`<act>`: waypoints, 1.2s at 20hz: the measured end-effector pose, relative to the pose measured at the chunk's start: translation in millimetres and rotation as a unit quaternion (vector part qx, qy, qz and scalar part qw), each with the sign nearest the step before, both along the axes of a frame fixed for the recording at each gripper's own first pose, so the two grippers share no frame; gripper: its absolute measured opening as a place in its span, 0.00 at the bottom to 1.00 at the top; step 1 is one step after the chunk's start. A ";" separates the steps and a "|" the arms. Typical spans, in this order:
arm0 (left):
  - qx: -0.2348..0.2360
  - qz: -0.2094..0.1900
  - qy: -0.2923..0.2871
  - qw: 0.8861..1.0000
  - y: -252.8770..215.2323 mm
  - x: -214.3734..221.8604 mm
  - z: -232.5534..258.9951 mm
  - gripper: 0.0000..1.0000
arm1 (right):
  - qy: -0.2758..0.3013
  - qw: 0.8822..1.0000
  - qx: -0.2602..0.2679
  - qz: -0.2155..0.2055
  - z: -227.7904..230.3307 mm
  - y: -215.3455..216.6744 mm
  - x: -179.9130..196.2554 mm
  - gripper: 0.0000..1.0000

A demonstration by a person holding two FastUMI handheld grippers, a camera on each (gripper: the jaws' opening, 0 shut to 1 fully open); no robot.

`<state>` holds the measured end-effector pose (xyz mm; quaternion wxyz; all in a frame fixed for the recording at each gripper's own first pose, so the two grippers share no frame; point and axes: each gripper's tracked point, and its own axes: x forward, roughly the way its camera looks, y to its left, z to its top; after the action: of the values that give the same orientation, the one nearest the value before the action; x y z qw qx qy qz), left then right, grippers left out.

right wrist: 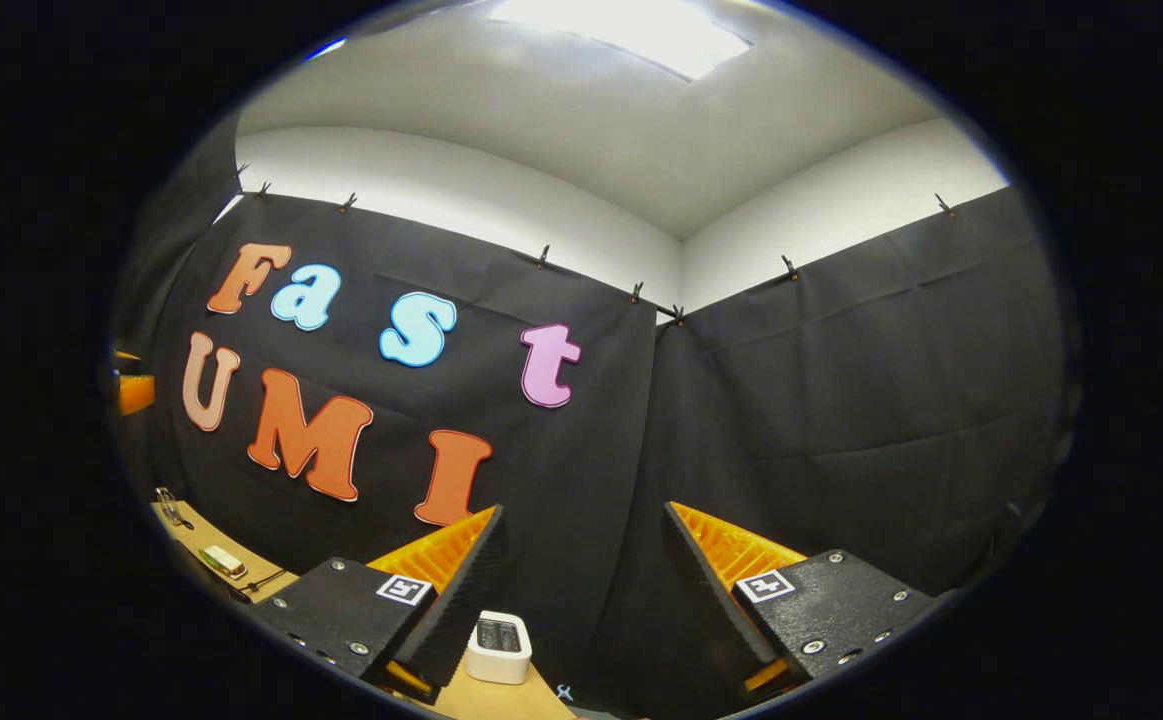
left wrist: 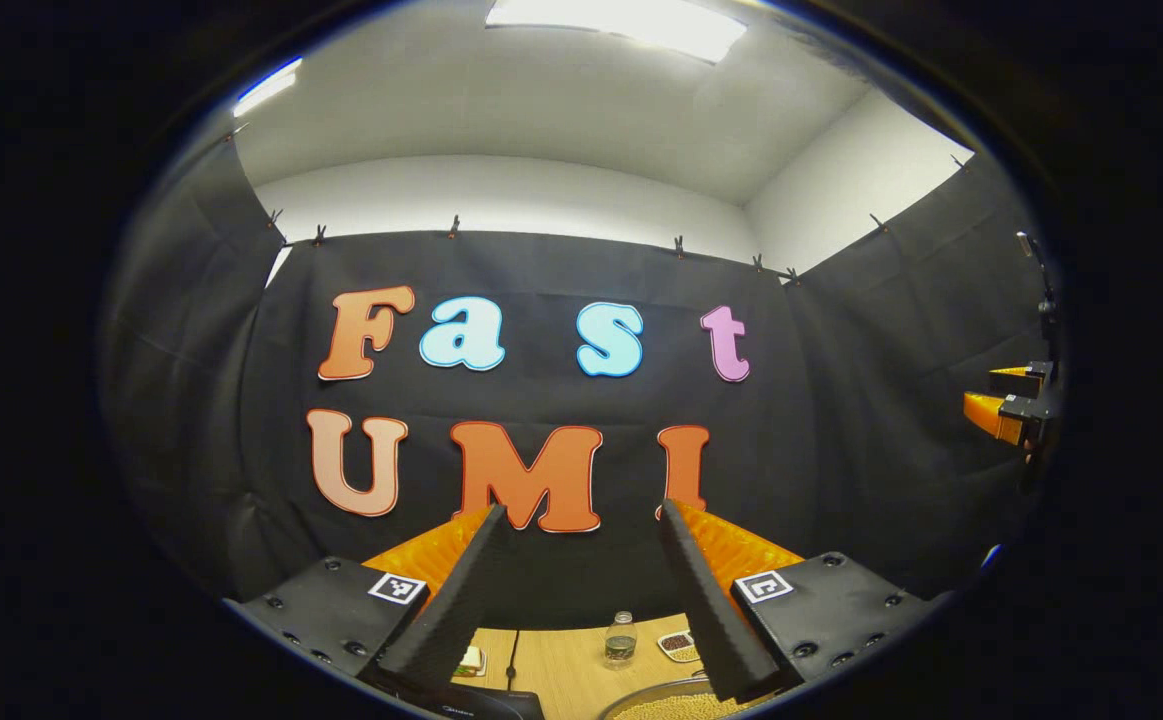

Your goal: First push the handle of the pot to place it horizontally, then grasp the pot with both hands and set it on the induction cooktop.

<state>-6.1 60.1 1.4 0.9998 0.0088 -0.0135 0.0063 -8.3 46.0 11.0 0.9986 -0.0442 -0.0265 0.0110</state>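
Both claws, left claw [left wrist: 581, 515] and right claw [right wrist: 581, 515], are hanging wide open, gripping nothing, raised above the desk [left wrist: 561, 665]; pot [left wrist: 671, 705] seemingly untouched, every step pending.

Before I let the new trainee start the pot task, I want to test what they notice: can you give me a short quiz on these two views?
1. True or false: the left gripper has its fingers shut on the pot.
2. What stands low between the fingers of the right gripper? A) a white toaster B) a red kettle C) a blue bowl
3. Fill in: in the left gripper view, a small clear ____ stands on the wooden table beyond the pot.
Key: 1 false, the fingers are apart and hold nothing; 2 A; 3 bottle.
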 end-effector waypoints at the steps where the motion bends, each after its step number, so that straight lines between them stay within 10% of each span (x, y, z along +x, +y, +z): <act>1: 0.000 0.001 0.001 1.000 -1.3 -0.5 -0.4 0.96 | -0.002 1.000 -0.003 -0.002 0.6 -2.2 -1.3 0.95; 11: -0.026 -0.030 0.062 0.997 -48.4 -3.6 -39.0 0.90 | 0.002 1.000 -0.010 0.010 -11.3 -22.7 -1.7 0.95; 16: -0.037 -0.046 0.145 0.988 -79.7 -12.2 -89.6 0.27 | 0.007 1.000 -0.007 0.026 -22.2 -35.0 -0.8 0.95; 18: -0.056 -0.055 0.202 0.976 -96.7 -20.5 -121.2 0.08 | 0.010 0.999 -0.006 0.032 -28.3 -39.9 2.3 0.95; 24: -0.094 -0.036 0.370 0.924 -120.3 -61.5 -214.9 0.08 | 0.018 0.998 0.001 0.056 -45.9 -52.9 5.9 0.95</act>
<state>-67.6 -60.2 -213.6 0.9295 -0.0837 0.3577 -0.0320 -2.4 -6.9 -34.9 0.9968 -0.0418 -0.0109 0.0678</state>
